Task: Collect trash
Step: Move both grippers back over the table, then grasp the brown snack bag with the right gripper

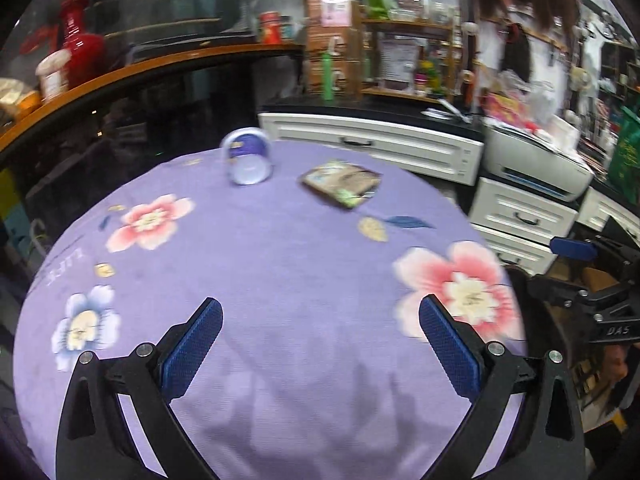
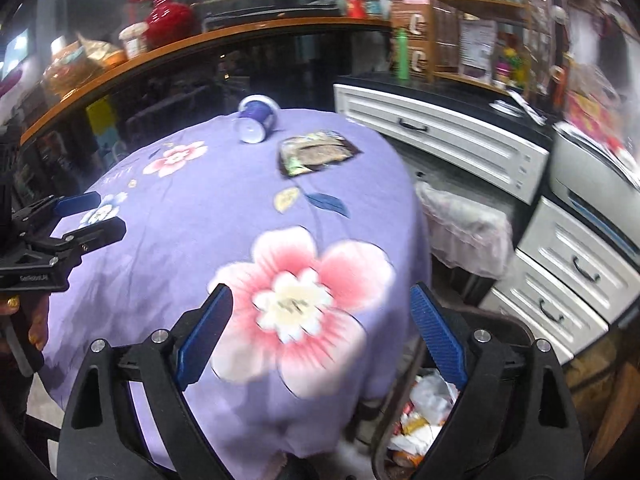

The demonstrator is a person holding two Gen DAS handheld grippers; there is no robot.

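A blue and white cup (image 1: 248, 160) (image 2: 258, 120) lies on its side at the far edge of a round table under a purple flowered cloth (image 1: 280, 260) (image 2: 180, 240). Beside it lies a flat snack wrapper (image 1: 342, 182) (image 2: 316, 152). My left gripper (image 1: 320, 308) hovers open over the near part of the cloth, nothing between its blue pads. My right gripper (image 2: 322, 296) stands open and empty over the table's right edge. Each gripper shows in the other's view: the right gripper (image 1: 542, 264) at the right, the left gripper (image 2: 112, 212) at the left.
A dark bin holding crumpled trash (image 2: 420, 412) stands on the floor under the table's right edge. Farther back is a second bin with a plastic liner (image 2: 464, 228). White drawer cabinets (image 2: 440, 136) and a printer (image 1: 536, 168) line the right; a glass counter (image 1: 120, 120) runs behind.
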